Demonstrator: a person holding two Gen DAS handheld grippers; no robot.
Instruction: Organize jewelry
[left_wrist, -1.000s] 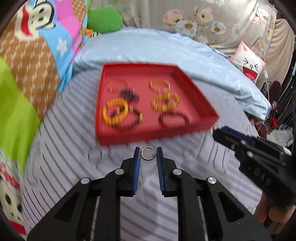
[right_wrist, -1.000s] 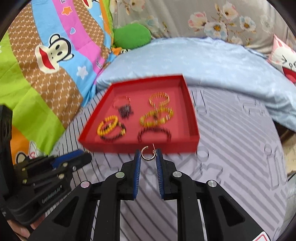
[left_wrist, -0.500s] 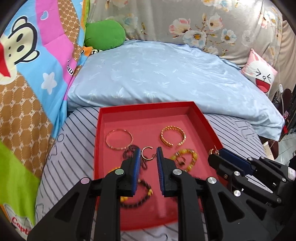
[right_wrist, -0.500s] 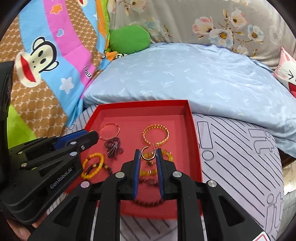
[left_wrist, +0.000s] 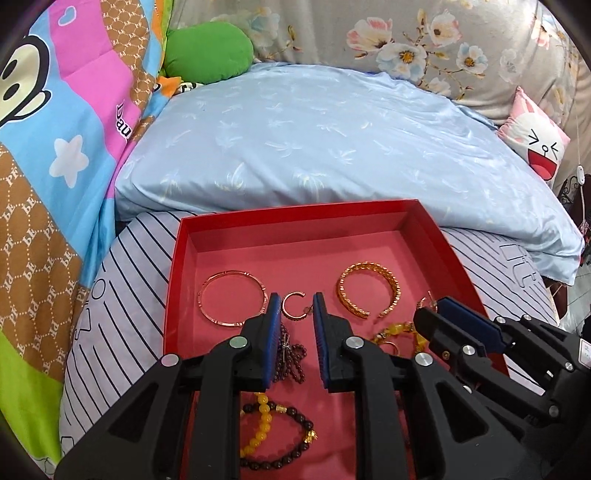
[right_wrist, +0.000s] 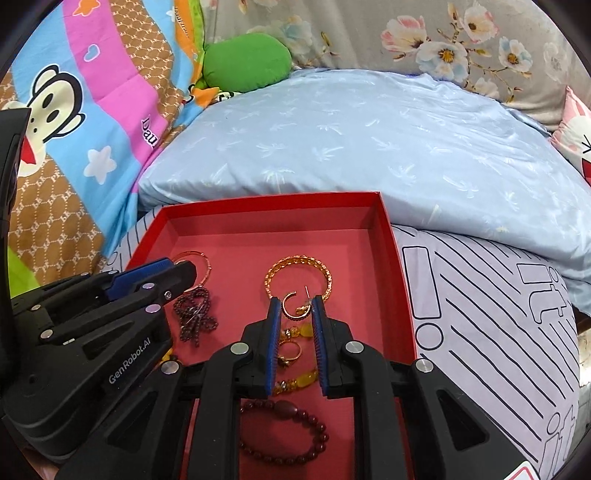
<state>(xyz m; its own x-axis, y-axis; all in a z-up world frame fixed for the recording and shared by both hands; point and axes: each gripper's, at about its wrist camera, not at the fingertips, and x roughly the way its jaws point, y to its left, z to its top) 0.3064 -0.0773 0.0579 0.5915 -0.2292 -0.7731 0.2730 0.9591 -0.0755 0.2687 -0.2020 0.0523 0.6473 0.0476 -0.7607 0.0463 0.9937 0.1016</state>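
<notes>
A red tray (left_wrist: 177, 258) (right_wrist: 391, 236) lies on the striped bedding and holds several bracelets. My left gripper (left_wrist: 294, 306) is shut on a gold hoop earring (left_wrist: 291, 305) and holds it over the tray's middle, beside a thin rose-gold bangle (left_wrist: 231, 299). My right gripper (right_wrist: 295, 308) is shut on a second gold hoop earring (right_wrist: 295, 306) over the tray's right half, just in front of a gold chain cuff (right_wrist: 298, 273). The right gripper also shows in the left wrist view (left_wrist: 428, 308), and the left gripper shows in the right wrist view (right_wrist: 177, 267).
A dark bead string (right_wrist: 195, 317), a yellow-and-dark bead bracelet (left_wrist: 275, 435), a red-brown bead bracelet (right_wrist: 288, 432) and amber beads (right_wrist: 299, 380) lie in the tray. A light-blue pillow (left_wrist: 314, 140) lies behind it. A colourful quilt (left_wrist: 55, 147) is on the left.
Both grippers, each holding its earring, have moved forward from in front of the tray's near wall to above the tray floor. The tray has not moved.
</notes>
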